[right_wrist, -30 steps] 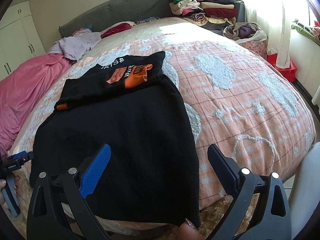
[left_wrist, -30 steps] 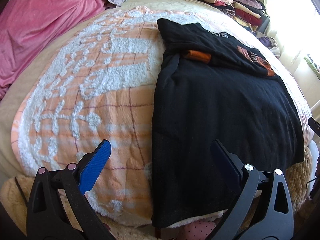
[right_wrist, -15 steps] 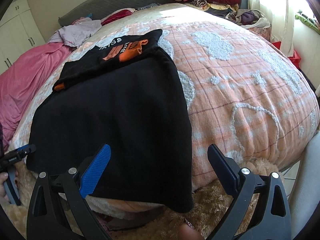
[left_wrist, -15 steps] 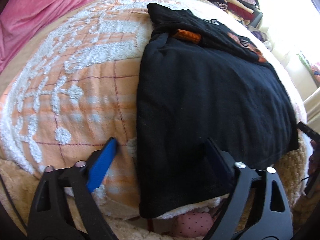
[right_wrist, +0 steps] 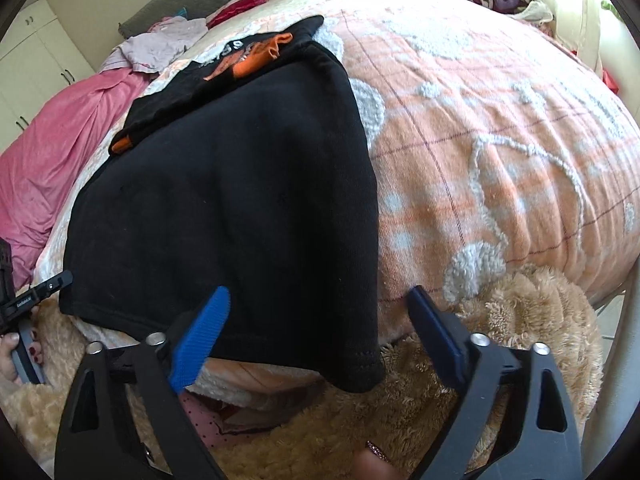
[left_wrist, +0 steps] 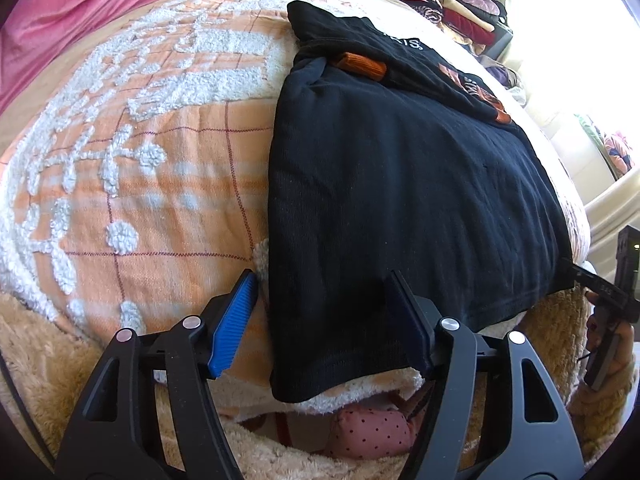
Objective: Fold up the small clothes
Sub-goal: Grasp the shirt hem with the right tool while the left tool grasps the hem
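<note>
Black garment (left_wrist: 400, 200) lies flat on the peach-and-white blanket (left_wrist: 140, 160) covering the bed, its long axis running from the near bed edge away toward the headboard. Far end carries folded-in parts with orange trim and print. Near hem hangs just over the blanket edge, above a tan fleece layer (right_wrist: 520, 320).

Left gripper (left_wrist: 324, 320): jaws have just been closing, not yet together. The near left hem corner sits in the gap; blue pad on the blanket side, dark pad over the cloth. No clamping visible; pads appear clear of the fabric.

Right gripper (right_wrist: 320, 332): jaws have just been closing too, standing wider than the left. The near right hem corner droops between them, nearer the blue pad; dark pad stands apart, over blanket and fleece. Not gripping.

Each gripper faces its own corner, garment directly ahead and extending away. Both are about equally near; the left looks a little further into its closing.

Judgement: step in hand is pinching both hem corners, likely to carry the hem forward along the long axis toward the orange-trimmed end.

Beyond: pink bedding (left_wrist: 60, 20) far left, stacked clothes (left_wrist: 440, 0) by the window.
</note>
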Motion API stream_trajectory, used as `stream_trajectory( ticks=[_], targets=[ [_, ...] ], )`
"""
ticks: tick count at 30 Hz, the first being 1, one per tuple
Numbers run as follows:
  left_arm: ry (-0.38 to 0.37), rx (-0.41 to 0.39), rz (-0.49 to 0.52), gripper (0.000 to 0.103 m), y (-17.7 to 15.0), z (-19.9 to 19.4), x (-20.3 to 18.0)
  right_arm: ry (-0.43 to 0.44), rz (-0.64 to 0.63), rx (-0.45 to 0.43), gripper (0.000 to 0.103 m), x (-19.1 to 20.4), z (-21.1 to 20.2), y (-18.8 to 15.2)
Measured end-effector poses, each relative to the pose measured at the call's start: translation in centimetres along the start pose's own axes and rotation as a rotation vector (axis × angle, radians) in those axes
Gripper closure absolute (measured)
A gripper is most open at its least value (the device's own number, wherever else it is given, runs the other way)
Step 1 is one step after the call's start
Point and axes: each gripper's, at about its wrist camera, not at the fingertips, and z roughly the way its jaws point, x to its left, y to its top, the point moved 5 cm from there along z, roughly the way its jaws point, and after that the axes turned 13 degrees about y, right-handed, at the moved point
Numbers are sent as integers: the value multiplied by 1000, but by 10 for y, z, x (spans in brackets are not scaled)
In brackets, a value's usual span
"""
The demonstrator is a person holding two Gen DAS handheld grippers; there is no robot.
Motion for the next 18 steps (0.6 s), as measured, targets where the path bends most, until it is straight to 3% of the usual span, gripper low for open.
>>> stream_trajectory(
  ticks=[2, 4, 7, 8, 18],
  targets=[
    [-8, 5, -1, 40, -1, 0, 0, -26, -26, 7, 29, 1, -1, -2],
    [-11, 9, -2, 39, -3, -1, 2, -33, -36, 8, 44, 1, -3, -4],
    [-29, 18, -9, 36, -5, -2, 3, -8, -52, 3, 85, -2, -10, -8],
    [-37, 21, -13, 35, -6, -3, 3, 11, -58, 0, 92, 0, -12, -9],
    [-58, 39, -20, 44, -8, -4, 2, 136, -62, -172, 94, 13, -56, 18]
  ],
)
